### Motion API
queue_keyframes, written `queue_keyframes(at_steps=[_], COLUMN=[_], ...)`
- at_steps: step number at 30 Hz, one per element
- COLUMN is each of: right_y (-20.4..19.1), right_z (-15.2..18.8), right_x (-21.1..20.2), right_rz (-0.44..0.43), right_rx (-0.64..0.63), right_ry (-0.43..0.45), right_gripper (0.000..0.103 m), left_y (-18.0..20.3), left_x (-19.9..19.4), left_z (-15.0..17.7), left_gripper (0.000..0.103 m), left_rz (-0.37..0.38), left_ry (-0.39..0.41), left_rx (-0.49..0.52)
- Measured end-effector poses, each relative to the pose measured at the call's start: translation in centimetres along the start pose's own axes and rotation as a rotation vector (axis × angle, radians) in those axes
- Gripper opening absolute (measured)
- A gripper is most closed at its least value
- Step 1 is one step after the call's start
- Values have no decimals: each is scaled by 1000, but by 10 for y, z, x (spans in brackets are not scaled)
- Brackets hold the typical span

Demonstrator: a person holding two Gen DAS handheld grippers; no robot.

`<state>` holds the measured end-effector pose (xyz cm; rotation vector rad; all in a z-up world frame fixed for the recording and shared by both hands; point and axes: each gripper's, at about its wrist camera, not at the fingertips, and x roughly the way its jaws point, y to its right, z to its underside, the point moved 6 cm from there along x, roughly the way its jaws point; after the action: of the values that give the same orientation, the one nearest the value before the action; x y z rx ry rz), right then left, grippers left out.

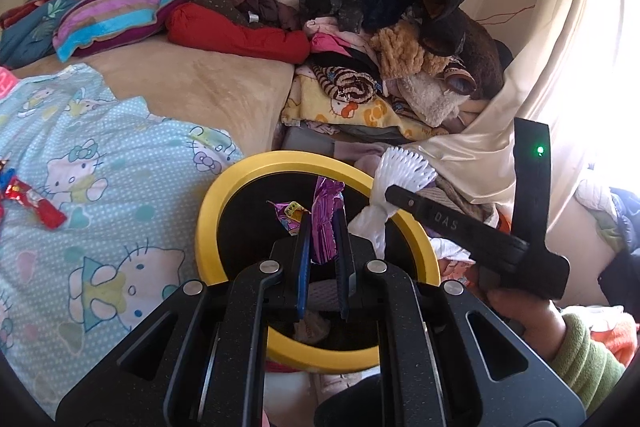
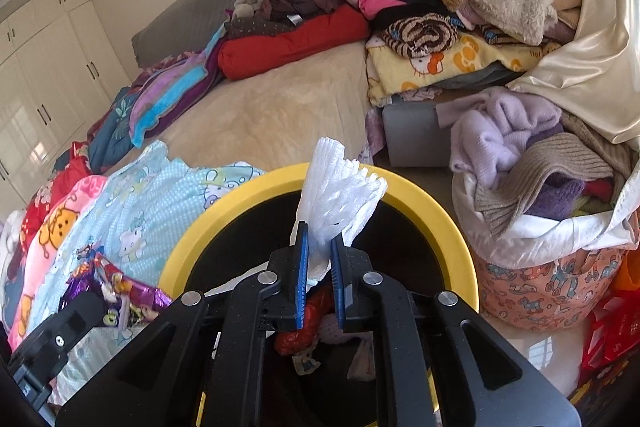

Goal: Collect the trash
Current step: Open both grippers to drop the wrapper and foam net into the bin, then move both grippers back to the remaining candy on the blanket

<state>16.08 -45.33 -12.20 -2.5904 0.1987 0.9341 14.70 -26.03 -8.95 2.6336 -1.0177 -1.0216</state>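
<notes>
Left wrist view: the left gripper clamps a purple foil wrapper between its blue pads, directly above the yellow-rimmed bin. Right wrist view: the right gripper pinches a white foam net over the same bin, which holds discarded scraps. A red wrapper lies on the blue quilt, far left of the bin.

Black gripper: blue jaws, silver pivot screws; green, seemingly fleece sleeve.

Glossy foil wrapper, white foam netting
</notes>
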Motion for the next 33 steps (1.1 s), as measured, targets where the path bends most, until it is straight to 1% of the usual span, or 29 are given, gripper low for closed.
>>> queue_keyframes(at_steps=[2,4,5,7,8,9,10,11,13,15,17,19,21,22,23,29,33], right_y=[2,5,7,7,8,9,9,10,12,14,14,15,16,15,14,4,-5], right_z=[1,1,2,2,2,1,1,1,0,1,1,1,0,-1,-1,-4,-7], right_x=[3,5,6,7,7,7,7,7,8,8,8,7,6,6,5,0,-5], right_rz=[-12,-29,-32,-31,-31,-31,-33,-35,-40,-46,-46,-47,-53,-48,-44,-46,-59], right_rx=[16,42,50,53,56,63,69,78,93,114,119,128,140,133,121,91,74], right_ry=[-12,-24,-25,-29,-29,-28,-27,-24,-23,-20,-20,-20,-14,-10,-7,7,18], right_gripper=[13,18,19,24,26,29,33,35,45,49,52,60,60,60,60,60,61], left_y=[-2,-6,-8,-11,-12,-13,-13,-14,-15,-18,-22,-25,-28,-29,-31,-41,-48], left_x=[6,13,15,19,20,21,21,20,20,18,14,12,7,5,2,-16,-28], left_z=[0,0,0,-1,-1,-2,-3,-4,-4,-4,-4,-4,-5,-6,-7,-11,-14], left_gripper=[6,7,10,25,30,40,47,48,57,64,67,74,77,80,81,81,81], left_rz=[-7,-19,-21,-16,-13,-15,-17,-13,-4,-3,-5,-18,-34,-41,-51,-73,-100], left_ry=[-10,-25,-29,-38,-38,-37,-35,-30,-25,-20,-8,2,19,27,38,77,100], left_rx=[1,-4,-8,-23,-26,-26,-26,-29,-35,-44,-58,-70,-79,-78,-76,-102,-101])
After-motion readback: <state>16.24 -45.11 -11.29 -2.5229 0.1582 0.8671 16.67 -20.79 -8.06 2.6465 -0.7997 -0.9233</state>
